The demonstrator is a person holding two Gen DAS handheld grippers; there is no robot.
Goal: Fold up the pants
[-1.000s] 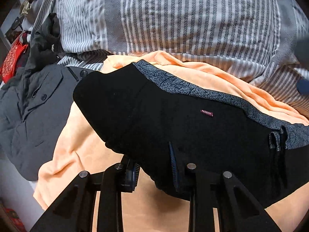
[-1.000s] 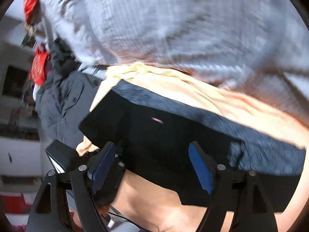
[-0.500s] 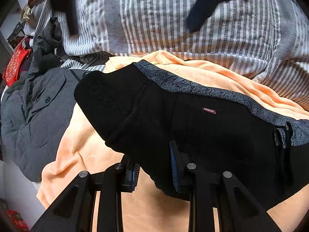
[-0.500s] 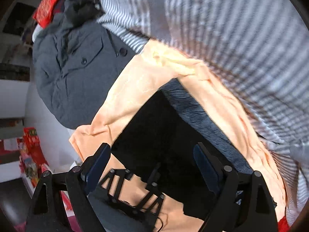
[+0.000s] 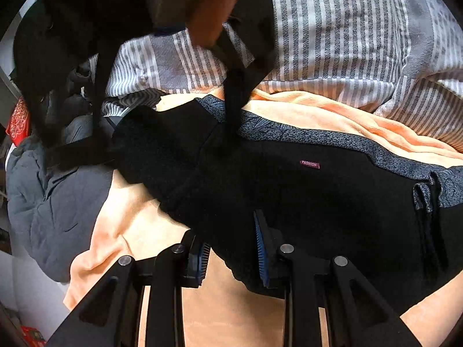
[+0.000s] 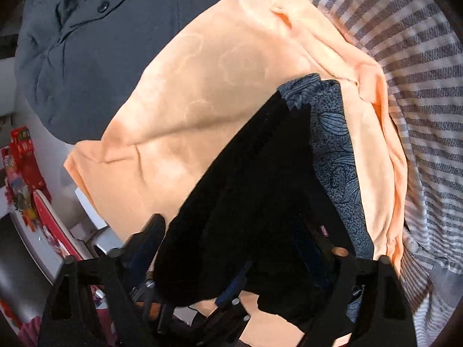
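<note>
Black pants [image 5: 303,190], waistband running left-right

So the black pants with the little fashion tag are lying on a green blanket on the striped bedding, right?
Not quite: the blanket under the black pants is orange, not green, as the left wrist view shows. The rest holds: it lies on the striped bedding, and the pants carry the tag.

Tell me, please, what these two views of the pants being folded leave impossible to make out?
- Left wrist view: the right claw is blurred and dark; its jaws are closing.
- Right wrist view: the black pants cover both fingertips, so contact is unclear.
- Left wrist view: the pants' legs run off the edge.
</note>
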